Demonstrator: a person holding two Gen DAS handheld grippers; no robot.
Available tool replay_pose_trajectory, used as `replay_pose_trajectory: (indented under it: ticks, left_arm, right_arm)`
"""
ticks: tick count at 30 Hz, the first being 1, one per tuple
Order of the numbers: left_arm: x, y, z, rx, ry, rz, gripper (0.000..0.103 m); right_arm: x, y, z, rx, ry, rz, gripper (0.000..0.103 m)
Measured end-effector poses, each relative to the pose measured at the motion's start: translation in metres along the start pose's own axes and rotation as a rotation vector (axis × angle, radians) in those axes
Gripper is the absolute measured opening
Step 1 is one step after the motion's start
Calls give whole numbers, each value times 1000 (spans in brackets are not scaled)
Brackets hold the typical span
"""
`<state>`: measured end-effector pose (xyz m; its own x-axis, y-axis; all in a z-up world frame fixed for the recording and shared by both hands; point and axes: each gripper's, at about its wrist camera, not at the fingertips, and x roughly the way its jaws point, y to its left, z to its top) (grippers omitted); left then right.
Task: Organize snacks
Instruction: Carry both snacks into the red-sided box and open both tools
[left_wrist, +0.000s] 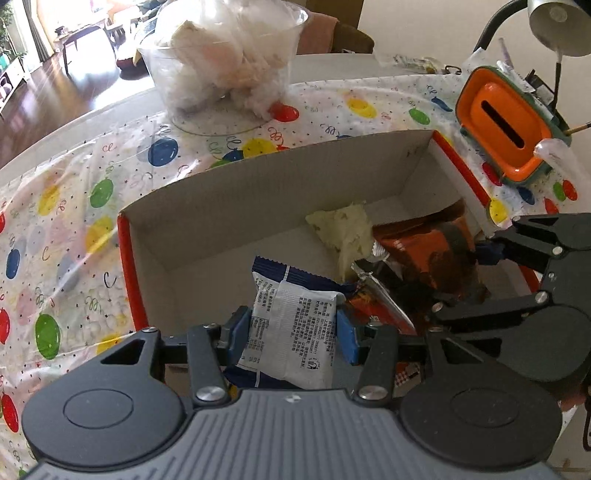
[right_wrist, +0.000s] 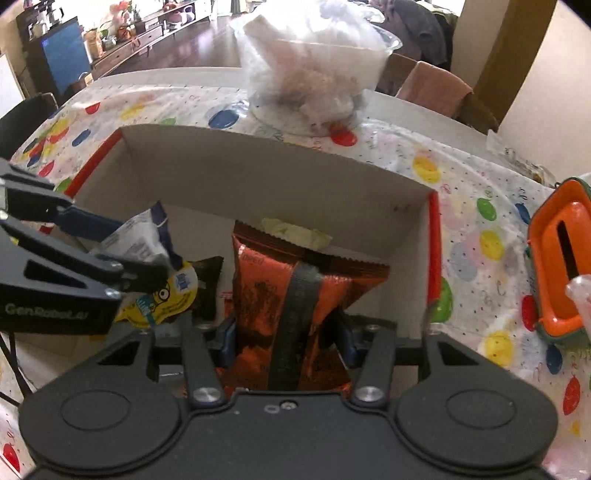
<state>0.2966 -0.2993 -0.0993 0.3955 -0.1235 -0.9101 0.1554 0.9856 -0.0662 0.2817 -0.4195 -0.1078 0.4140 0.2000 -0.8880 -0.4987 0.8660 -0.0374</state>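
A cardboard box (left_wrist: 258, 184) with red edges sits on the balloon-print cloth. My left gripper (left_wrist: 291, 332) is shut on a blue and white snack packet (left_wrist: 291, 317) and holds it over the box's near end. My right gripper (right_wrist: 288, 336) is shut on an orange and brown snack bag (right_wrist: 291, 291), held upright inside the box (right_wrist: 258, 177). The same bag shows in the left wrist view (left_wrist: 424, 251). A pale yellow snack (left_wrist: 347, 229) lies on the box floor. A yellow-labelled snack (right_wrist: 166, 299) and a dark packet (right_wrist: 208, 280) lie lower left.
A clear plastic tub (left_wrist: 225, 62) full of white wrapped snacks stands behind the box. An orange and green container (left_wrist: 506, 125) with a slot stands at the right. A grey desk lamp (left_wrist: 554, 26) hangs over the far right corner.
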Motion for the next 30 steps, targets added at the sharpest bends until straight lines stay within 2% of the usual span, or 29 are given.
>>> replay_pose_trajectory:
  ticks: [6,10,13,17,22,24,30]
  left_arm:
    - [10,-6,3,36,44,19,49]
    - [11,-4,3,35,38,18,48]
    - [9,-3,2,31,32,19,48]
    - [5,-2,-3,28,21,19,50]
    - [-6,-4,-10,33,-17,23,57]
    - [-11,-3,-12,33,-31,20,59]
    - [-30,-1,-21,19,-89,10,71]
  right_arm:
    - [0,-2,1,17,-1,13,51]
    - [0,-3,-1,34,-7,19,52]
    - [-3,-3,-4,44,-15,24,55]
    - [-10,-3,-10,64,-35,27,64]
    - [-22,-4,-16,94,-59,35,68]
    - [-29,-5,-20,112,-76,35,75]
    - [-52,-5,-29,157,-139,42,86]
